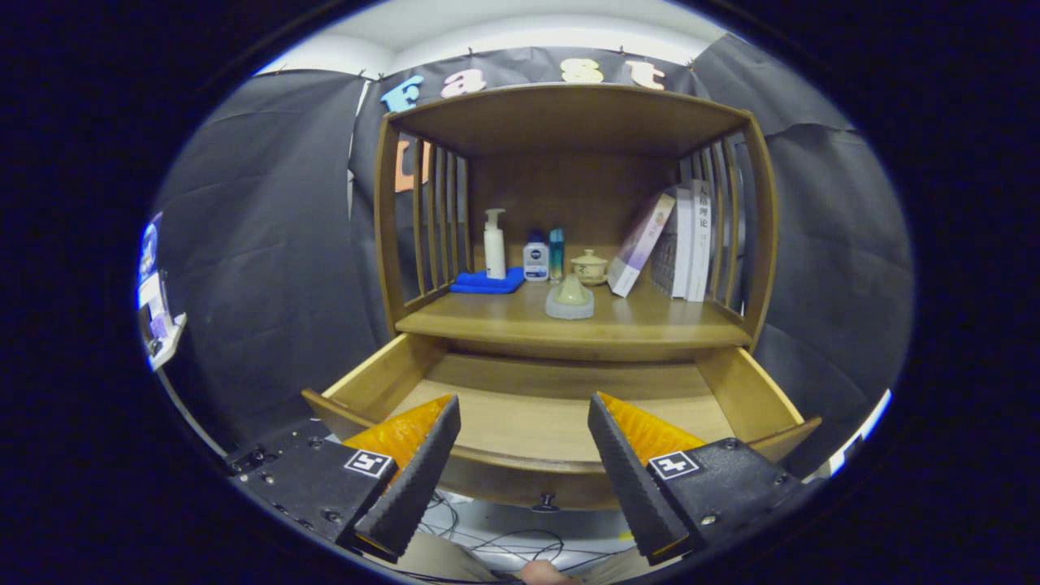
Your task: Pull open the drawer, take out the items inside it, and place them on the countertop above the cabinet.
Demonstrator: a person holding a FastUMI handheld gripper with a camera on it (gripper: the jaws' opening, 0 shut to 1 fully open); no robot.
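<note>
One drawer is already pulled out under the cabinet, and the part of its floor that shows looks bare. On the surface above it, going from left to right, there is a blue cloth with a white pump bottle standing at its back. Next come a small white jar and a thin blue-green bottle, side by side. Then there is a little lidded cup, and just in front of it a pale round thing that I cannot name. After that a book leans to the right against more books that stand up straight. Down low, the hand-held gripper hangs over the front edge of the drawer. Its two fingers are spread wide apart and hold nothing. The drawer's front board and its small knob sit in the gap between them. I think the pulling step is done. I cannot say if the taking-out step is done too, since the fingers hide the near corners of the drawer. The next move, I think, calls for tipping the gripper down to look into those hidden spots. If something is there, the fingers must go around it, squeeze it, and lift it up to the surface.
</note>
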